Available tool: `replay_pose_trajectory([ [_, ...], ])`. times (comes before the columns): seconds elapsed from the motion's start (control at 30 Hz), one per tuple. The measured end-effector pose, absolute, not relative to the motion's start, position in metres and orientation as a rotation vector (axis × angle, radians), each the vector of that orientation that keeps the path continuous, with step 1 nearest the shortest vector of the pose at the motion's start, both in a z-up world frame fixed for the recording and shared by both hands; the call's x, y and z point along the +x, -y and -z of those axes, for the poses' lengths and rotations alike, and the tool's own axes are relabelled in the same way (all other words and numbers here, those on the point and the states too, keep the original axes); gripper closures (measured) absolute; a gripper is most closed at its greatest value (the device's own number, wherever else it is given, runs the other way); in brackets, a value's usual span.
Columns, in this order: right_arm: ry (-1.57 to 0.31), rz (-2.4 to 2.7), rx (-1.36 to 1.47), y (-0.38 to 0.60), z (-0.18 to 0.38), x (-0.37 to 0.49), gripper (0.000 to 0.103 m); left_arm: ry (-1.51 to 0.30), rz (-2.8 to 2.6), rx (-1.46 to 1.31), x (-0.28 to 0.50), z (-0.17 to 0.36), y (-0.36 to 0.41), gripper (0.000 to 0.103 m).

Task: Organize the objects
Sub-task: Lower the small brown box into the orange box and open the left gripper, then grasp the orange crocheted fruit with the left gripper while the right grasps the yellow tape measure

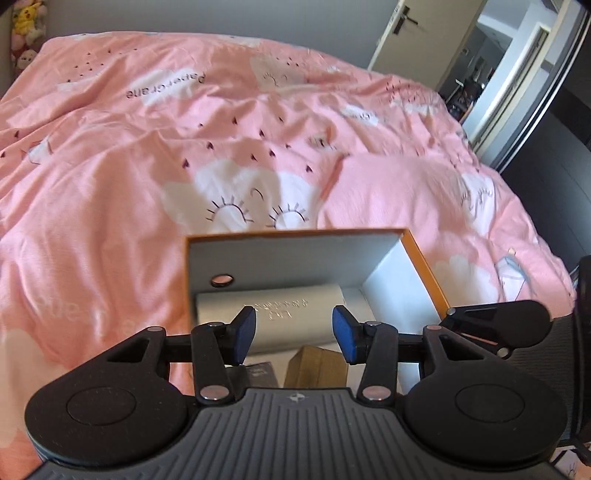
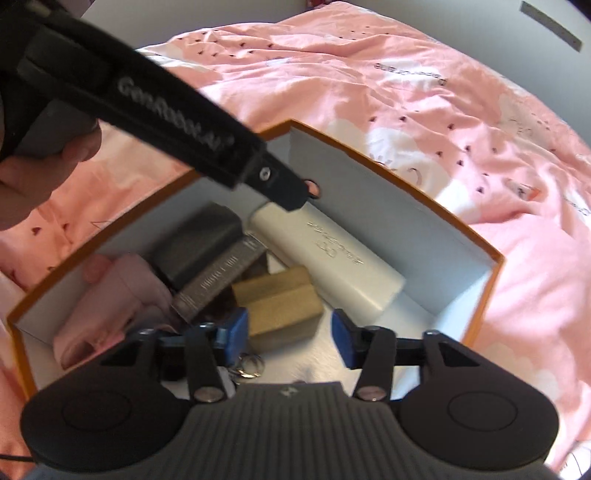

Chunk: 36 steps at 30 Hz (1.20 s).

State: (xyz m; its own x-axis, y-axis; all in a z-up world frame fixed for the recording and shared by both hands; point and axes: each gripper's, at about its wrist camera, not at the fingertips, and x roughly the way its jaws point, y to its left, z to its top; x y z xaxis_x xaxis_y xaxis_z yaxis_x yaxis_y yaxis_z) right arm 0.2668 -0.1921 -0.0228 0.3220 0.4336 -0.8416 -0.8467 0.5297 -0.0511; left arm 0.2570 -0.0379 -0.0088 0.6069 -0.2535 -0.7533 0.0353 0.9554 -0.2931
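Bed: a pink duvet (image 1: pixel 147 155) printed with white clouds and small dark hearts is spread across the bed, creased; it is seen on every side of the box.
Background: a white door (image 1: pixel 402 29) stands ajar at the far right of the left wrist view; plush toys (image 1: pixel 26 26) are piled at the far left corner.
Box: an open orange-edged box (image 2: pixel 436 206) with white inner walls is set on the duvet; a round finger hole (image 1: pixel 222 280) is cut in its far wall.
Contents: a white oblong case (image 2: pixel 332 258) is laid along the far wall; a tan cardboard block (image 2: pixel 280 302) is just beside it toward the middle; a dark grey case (image 2: pixel 199 243) and a grey lettered box (image 2: pixel 221 277) are leaned together at the left; a pink folded cloth (image 2: pixel 110 295) is packed into the near left corner; metal rings (image 2: pixel 251 365) are seen on the floor of the box.
Open room: bare white floor is left at the near right of the box, between the white case and the right wall.
Left hand-held gripper (image 1: pixel 293 332): held over the box; the blue pads are parted with nothing between them.
Right hand-held gripper (image 2: pixel 290 334): held over the tan block; the pads are apart and nothing is gripped.
Strap: a black lettered strap (image 2: pixel 177 122) is crossed over the box's far left corner in the right wrist view, beside a hand (image 2: pixel 40 173).
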Motion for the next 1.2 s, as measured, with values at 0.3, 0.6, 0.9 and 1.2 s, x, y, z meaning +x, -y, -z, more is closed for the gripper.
replay_pose_trajectory([
  [0.3,-0.911,-1.040,-0.843,0.152,0.046,0.270,0.038,-0.896,0.100,-0.368,0.236,0.001,-0.016,0.046],
  [0.6,-0.919,-1.228,-1.064,0.132,0.049,0.275,0.042,-0.942,0.035,-0.427,0.220,0.014,-0.057,0.046],
  [0.9,-0.874,-1.415,-1.329,0.112,0.052,0.258,0.042,-0.992,0.052,-0.398,0.206,0.021,-0.063,0.046],
  [1.2,-0.890,-1.353,-1.279,0.106,0.038,0.255,0.034,-1.012,0.069,-0.349,0.192,0.020,-0.066,0.046],
])
